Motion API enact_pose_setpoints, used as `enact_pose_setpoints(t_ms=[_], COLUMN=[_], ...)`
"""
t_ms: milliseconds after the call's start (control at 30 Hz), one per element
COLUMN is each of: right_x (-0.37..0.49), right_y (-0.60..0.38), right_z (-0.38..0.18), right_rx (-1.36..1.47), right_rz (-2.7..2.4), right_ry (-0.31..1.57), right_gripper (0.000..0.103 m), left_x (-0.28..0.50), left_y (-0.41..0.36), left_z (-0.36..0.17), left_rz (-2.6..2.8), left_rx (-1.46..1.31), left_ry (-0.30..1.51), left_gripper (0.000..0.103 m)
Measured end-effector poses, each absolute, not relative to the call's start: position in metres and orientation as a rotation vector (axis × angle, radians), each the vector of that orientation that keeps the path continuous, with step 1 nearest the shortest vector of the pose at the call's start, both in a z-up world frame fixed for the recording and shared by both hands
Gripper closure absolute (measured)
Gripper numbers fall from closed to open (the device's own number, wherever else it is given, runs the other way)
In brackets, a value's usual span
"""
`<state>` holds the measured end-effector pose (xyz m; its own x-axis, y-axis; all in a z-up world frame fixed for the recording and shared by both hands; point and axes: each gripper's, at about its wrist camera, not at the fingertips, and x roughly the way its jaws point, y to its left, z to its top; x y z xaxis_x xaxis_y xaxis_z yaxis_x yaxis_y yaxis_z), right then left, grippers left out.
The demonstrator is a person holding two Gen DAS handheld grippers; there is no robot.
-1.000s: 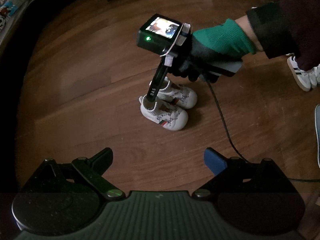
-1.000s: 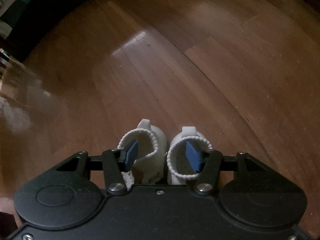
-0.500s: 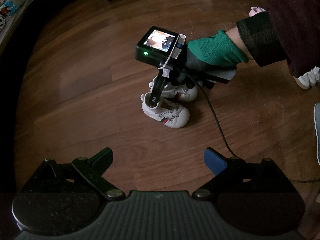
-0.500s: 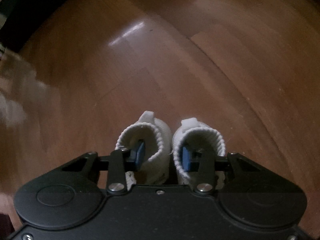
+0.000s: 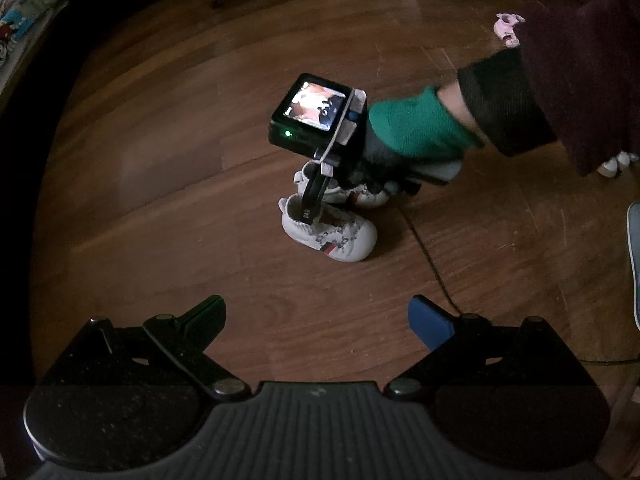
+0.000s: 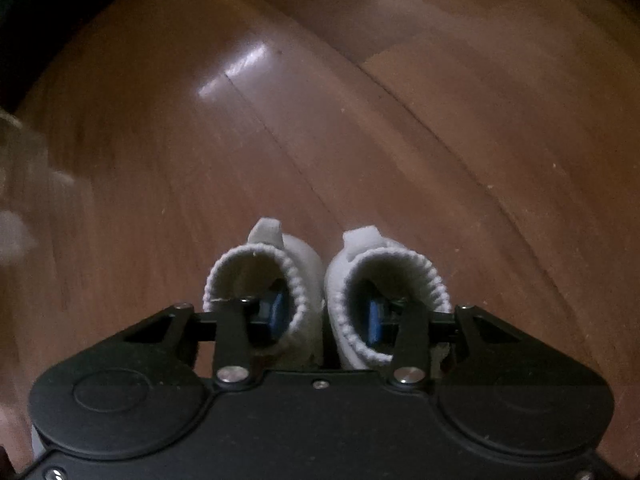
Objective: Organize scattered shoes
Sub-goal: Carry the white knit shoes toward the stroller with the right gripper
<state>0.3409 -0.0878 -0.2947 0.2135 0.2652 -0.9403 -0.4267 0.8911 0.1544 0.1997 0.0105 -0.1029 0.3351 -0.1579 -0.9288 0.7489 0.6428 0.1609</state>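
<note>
The left tool (image 5: 316, 316) hangs wide open and empty over the dark wooden plank floor (image 5: 168, 168). Ahead, two small white knitted baby shoes (image 6: 324, 296) stand side by side on that floor, heels together. The right tool (image 6: 324, 316) has one finger inside each collar; its jaws have just been closing, pinching the adjoining inner walls, likely to lift both as a pair.

Small white marking on right claw (image 5: 310, 210) finger, not legible
</note>
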Motion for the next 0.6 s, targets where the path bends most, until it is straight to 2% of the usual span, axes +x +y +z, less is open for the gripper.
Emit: enact_pose_setpoints(t_ms=[67, 267, 600], right_x=[0.34, 0.341, 0.332], right_y=[-0.089, -0.086, -0.091], right_z=[-0.294, -0.29, -0.275], right_rx=[-0.157, -0.158, -0.14], right_rz=[0.484, 0.477, 0.523], right_ry=[1.255, 1.236, 1.183], right_gripper=[0.08, 0.087, 0.092], left_x=[0.2, 0.203, 0.217], left_y=[0.01, 0.008, -0.005], left_z=[-0.101, -0.102, -0.103], left_rz=[-0.648, -0.632, -0.63], left_rx=[0.652, 0.671, 0.699], left_ry=[1.072, 1.079, 1.062], left_gripper=[0.005, 0.005, 0.005])
